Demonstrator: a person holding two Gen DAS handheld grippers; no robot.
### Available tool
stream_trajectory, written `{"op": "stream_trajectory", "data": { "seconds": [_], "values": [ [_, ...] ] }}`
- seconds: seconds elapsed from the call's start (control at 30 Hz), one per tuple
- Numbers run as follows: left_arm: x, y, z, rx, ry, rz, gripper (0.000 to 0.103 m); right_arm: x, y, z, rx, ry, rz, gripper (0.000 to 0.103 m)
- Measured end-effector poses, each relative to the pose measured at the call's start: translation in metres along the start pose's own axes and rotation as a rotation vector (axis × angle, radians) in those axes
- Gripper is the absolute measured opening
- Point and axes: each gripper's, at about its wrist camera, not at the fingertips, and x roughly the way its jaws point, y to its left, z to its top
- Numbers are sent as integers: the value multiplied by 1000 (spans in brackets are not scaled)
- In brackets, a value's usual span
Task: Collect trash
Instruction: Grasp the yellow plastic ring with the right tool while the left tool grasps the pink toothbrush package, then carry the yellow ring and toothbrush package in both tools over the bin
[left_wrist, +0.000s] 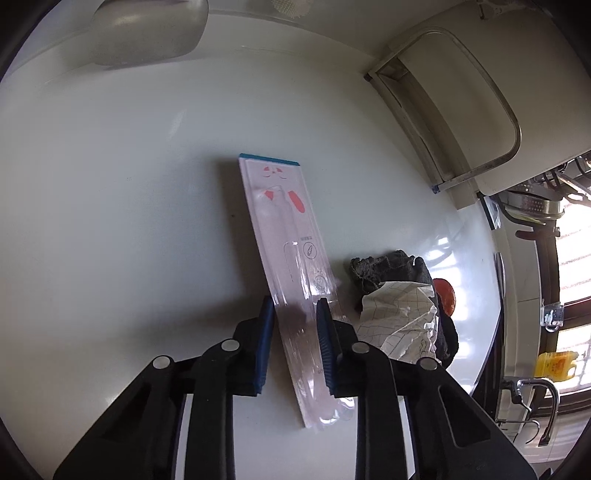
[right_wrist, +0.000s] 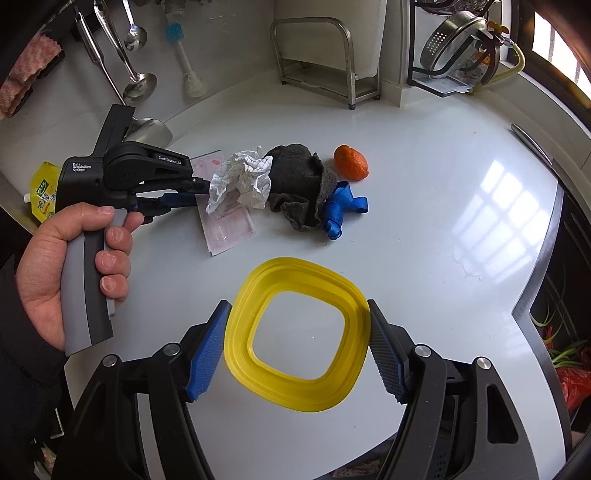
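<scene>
Landmark: the grey rag (right_wrist: 301, 184), lying crumpled on the white counter (right_wrist: 424, 229); every place below is given from it.
Left gripper (left_wrist: 295, 319): down at the counter left of the rag, its blue pads on either side of the near half of a long flat blister pack (left_wrist: 284, 236), one pad at each long edge.
Left grip: the jaws are drawn in close on the pack and appear to press its edges; the pack still lies flat on the counter.
Pack: pale pink card with red marks and a blue far end, under clear plastic; it lies just left of the rag, partly under the paper in the right wrist view.
Paper (right_wrist: 240, 181): a crumpled checked sheet, touching the rag's left side and overlapping it.
Left hand (right_wrist: 70, 266): wrapped round the grey handle of the left gripper, well left of the rag.
Right gripper (right_wrist: 297, 345): nearer the camera than the rag, jaws wide apart.
Right grip: a yellow bin (right_wrist: 299, 336) sits between the pads, each pad at an outer side of its rim; it looks held there.
Orange peel (right_wrist: 351, 162): just right of the rag, behind it.
Blue ribbon (right_wrist: 341, 210): knotted, touching the rag's right front edge.
Rack (right_wrist: 314, 59): metal, at the wall well behind the rag.
</scene>
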Motion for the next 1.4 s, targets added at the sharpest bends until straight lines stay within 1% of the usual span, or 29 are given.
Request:
{"op": "stream_trajectory", "data": {
  "seconds": [0.07,0.13,0.27,0.3,0.37,0.5,0.63,0.8,0.97,1.2,1.4],
  "values": [
    [-4,-3,0,20,-11,-6,19,-1,1,0,-3,-1,3,69],
    [-16,-9,-1,66,-50,2,18,-3,2,0,-7,-4,8,69],
    [-46,-19,-1,138,-141,51,18,-6,3,1,-9,-12,17,69],
    [-53,-20,-1,154,-158,65,18,-7,3,2,-8,-14,20,69],
    [-67,-22,-3,191,-200,119,18,-8,3,2,-3,-18,29,69],
    [-91,-25,-15,274,-258,206,18,-11,1,2,3,-22,45,69],
    [-107,-24,-30,299,-277,249,18,-13,2,0,0,-23,61,69],
    [-125,-20,-50,295,-284,256,18,-20,5,-3,-11,-33,85,69],
    [-141,-29,-75,309,-295,264,18,-32,6,-9,-32,-49,106,69],
    [-160,-44,-115,325,-312,288,18,-53,-3,-27,-52,-61,130,69],
    [-171,-59,-155,329,-318,297,19,-72,-18,-49,-68,-62,142,69]
  ]
}}
